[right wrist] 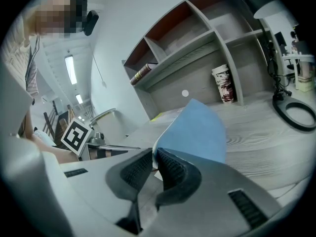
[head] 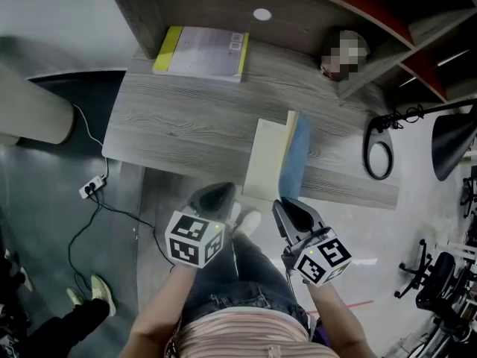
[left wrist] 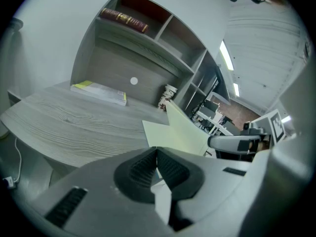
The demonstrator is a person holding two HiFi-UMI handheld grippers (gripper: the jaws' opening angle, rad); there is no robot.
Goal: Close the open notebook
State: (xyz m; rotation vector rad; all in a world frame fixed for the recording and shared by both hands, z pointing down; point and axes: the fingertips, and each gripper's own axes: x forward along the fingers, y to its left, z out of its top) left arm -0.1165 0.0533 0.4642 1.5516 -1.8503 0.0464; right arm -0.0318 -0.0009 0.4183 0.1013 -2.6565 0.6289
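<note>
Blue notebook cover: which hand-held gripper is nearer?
Right. The right hand-held gripper is closed on the cover at its near edge; the left hand-held gripper hangs shut off the desk, short of the page.

The desk (head: 194, 118) is matt grey board with a wood-grain finish, the notebook (head: 296, 162) has a smooth, matt blue cover over plain cream paper pages, and the right gripper (right wrist: 154, 154) is smooth grey plastic with ribbed, matt black pads (right wrist: 172, 168) that look rubbery.

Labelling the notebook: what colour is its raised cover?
The cover is blue, clearest in the right gripper view.
</note>
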